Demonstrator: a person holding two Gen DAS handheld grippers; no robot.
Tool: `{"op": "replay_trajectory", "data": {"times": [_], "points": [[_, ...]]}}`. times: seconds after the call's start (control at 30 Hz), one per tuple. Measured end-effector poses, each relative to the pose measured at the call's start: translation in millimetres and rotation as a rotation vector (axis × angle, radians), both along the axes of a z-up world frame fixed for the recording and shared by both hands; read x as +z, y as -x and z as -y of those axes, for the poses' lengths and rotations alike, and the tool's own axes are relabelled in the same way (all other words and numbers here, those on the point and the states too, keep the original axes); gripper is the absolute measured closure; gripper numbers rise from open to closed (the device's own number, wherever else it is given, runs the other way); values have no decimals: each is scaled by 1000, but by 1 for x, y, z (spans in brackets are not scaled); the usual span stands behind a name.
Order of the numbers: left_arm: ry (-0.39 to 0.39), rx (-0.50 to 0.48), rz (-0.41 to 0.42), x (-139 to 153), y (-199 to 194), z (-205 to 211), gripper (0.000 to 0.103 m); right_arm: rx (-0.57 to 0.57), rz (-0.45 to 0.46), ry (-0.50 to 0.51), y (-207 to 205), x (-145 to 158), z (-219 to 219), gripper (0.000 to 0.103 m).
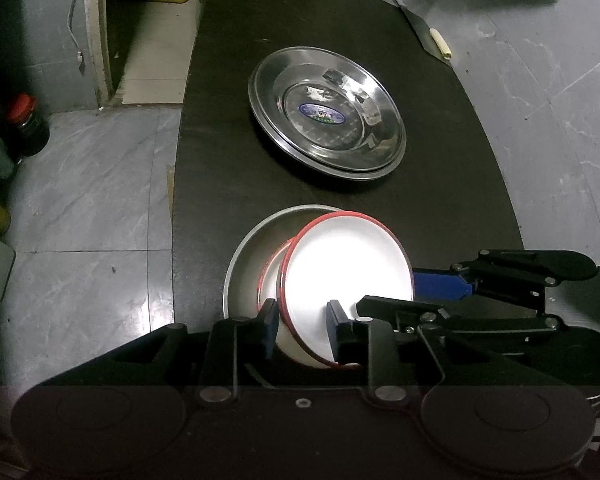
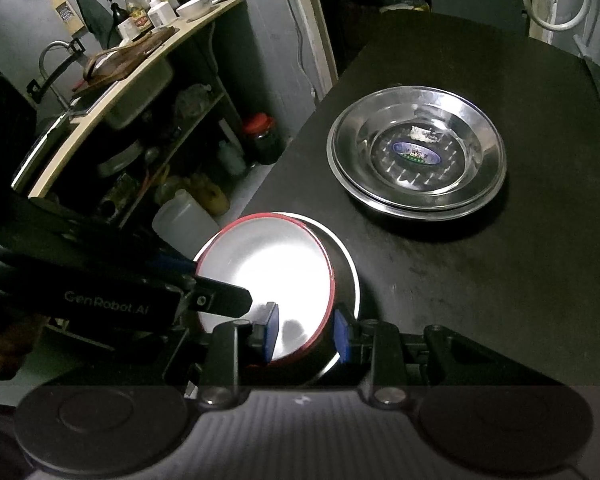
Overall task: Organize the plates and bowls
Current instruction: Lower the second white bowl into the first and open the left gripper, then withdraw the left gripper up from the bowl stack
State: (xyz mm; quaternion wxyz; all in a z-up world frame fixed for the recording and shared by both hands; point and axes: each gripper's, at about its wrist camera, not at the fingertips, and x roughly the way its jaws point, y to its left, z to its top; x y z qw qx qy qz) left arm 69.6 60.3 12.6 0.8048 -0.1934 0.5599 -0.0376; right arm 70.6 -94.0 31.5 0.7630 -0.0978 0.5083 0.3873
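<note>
On the dark table (image 1: 440,200), both grippers pinch the red-rimmed bowl's (image 1: 348,272) rim, left gripper (image 1: 302,330) maybe loosely. Lower it slowly into the pan (image 1: 246,276).

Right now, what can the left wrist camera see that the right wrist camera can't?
Only the left wrist view shows the knife lying at the table's far edge and the grey floor tiles.

Only the right wrist view shows the kitchen counter with its bottles, a white bowl and the faucet.

Both show the black table, the stacked steel plates, the white red-rimmed bowl resting in a steel dish, and the red-lidded jar.
</note>
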Motion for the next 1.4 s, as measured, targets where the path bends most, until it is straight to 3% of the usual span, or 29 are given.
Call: {"op": "replay_trajectory", "data": {"times": [0.93,1.03,1.2,1.4], "points": [[-16,37,16,5,3,-8,60,-17,16,-12,1,4,3,67],[2,51,51,11,6,-11,55,-43,43,-32,1,10,9,57],[-5,82,95,22,8,-16,46,-108,65,-59,-3,17,22,50],[-30,106,138,30,7,-19,10,-183,75,-59,-10,16,34,15]]}}
